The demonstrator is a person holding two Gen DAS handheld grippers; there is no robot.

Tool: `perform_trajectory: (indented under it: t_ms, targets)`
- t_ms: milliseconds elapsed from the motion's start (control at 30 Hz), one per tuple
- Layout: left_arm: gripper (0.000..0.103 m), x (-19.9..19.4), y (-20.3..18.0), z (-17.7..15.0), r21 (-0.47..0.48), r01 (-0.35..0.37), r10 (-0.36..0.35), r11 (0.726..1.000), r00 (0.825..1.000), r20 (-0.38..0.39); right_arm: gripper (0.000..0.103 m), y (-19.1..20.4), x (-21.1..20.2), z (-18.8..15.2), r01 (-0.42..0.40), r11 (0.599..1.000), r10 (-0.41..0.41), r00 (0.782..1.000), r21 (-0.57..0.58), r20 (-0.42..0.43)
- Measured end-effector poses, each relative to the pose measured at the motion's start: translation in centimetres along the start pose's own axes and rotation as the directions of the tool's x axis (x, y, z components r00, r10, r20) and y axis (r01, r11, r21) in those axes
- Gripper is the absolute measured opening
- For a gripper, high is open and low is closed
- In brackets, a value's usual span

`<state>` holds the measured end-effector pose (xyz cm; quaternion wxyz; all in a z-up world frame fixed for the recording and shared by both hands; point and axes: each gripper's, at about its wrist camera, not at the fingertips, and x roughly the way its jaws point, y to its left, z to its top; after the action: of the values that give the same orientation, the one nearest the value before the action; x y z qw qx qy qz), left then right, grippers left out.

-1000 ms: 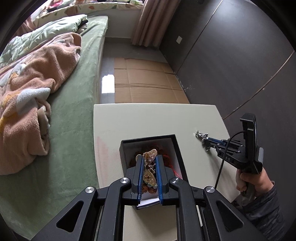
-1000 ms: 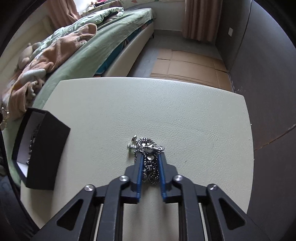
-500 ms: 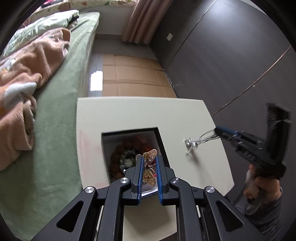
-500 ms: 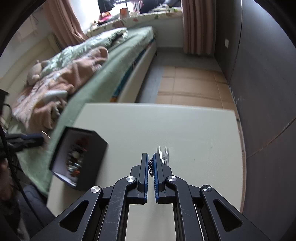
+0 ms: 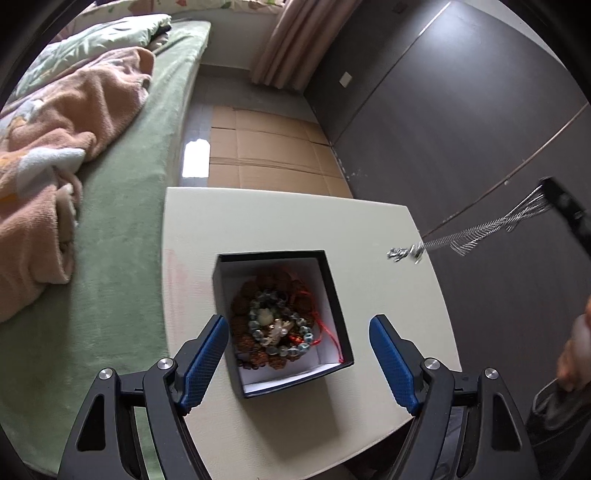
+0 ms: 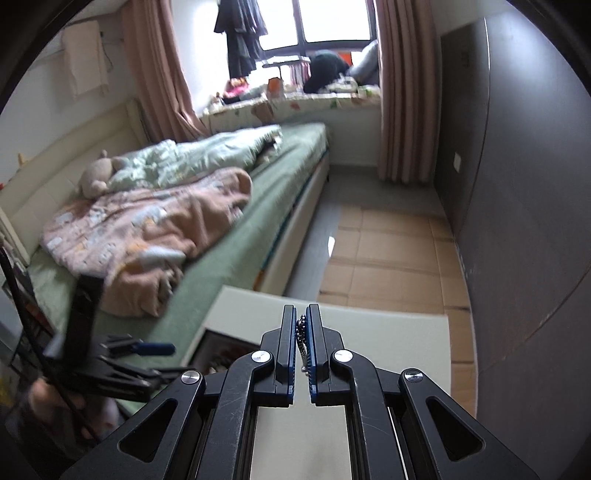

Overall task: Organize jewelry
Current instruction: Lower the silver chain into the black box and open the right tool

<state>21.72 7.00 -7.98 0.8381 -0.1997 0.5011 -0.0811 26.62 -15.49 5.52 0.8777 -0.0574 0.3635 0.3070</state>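
1. In the left wrist view the left tongs [image 5: 299, 363] hang nearest, their jaws opening and standing wide, with nothing pinched between the blue pads [image 5: 205, 360]; the box lies below the gap.
2. Just beyond and under them sits the black box [image 5: 334, 295], open-topped with a white lining, on the near half of the cream tabletop [image 5: 280, 218].
3. Inside the box lies a heap of jewelry: a brown bead bracelet [image 5: 251, 291], a ring of pale blue-grey beads [image 5: 280, 328] on top of it, a small gold piece [image 5: 275, 328] in the middle, and a red cord [image 5: 325, 325] trailing to the right inner wall.
4. To the right, above the tabletop's right edge, the silver chain [image 5: 461, 240] hangs in the air, blurred, running up to the right tongs [image 6: 303, 334], which appear at the far right of that view.
5. In the right wrist view the right tongs are pressed together on that chain, its links showing in the narrow slit between the pads.
6. Left of the tabletop runs the bed [image 5: 122, 206] with a green sheet and a rumpled pink blanket [image 5: 55, 147], close against the tabletop's left edge.
7. Beyond the tabletop, flattened cardboard [image 5: 266, 147] covers the floor; a dark wall panel [image 5: 461, 110] closes in the right side.
8. Farthest off hang pink curtains [image 6: 402, 92] beside a window [image 6: 332, 22].
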Motion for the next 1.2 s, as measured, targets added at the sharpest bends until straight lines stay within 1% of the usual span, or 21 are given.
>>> perform_trajectory:
  t_ms: [233, 433, 633, 800, 1200]
  targets:
    - [0.079, -1.8, 1.5, -0.4, -0.028, -0.013, 0.014, 1.000, 0.999, 0.030, 0.006, 3.4, -2.5, 2.7, -0.038, 0.998, 0.041, 0.997, -0.052, 0.062]
    - [0.079, -2.9, 2.6, -0.9, -0.045, -0.014, 0.016, 0.999, 0.999, 0.045, 0.006, 6.3, -2.6, 2.2, -0.071, 0.994, 0.076, 0.995, -0.085, 0.058]
    - [0.079, -3.6, 3.5, -1.7, -0.056, -0.011, 0.014, 0.998, 0.999, 0.052, 0.006, 8.0, -0.7, 0.3, -0.103, 0.991, 0.104, 0.994, -0.087, 0.011]
    - [0.079, -4.0, 4.4, -2.3, -0.071, -0.012, 0.016, 0.997, 0.998, 0.053, 0.006, 8.4, 1.5, -1.3, -0.112, 0.991, 0.109, 0.993, -0.070, -0.039]
    - [0.079, -4.4, 5.6, -3.0, -0.100, -0.008, 0.014, 0.995, 0.998, 0.058, 0.006, 8.8, 6.6, -5.0, -0.105, 0.994, 0.100, 0.983, -0.028, -0.152]
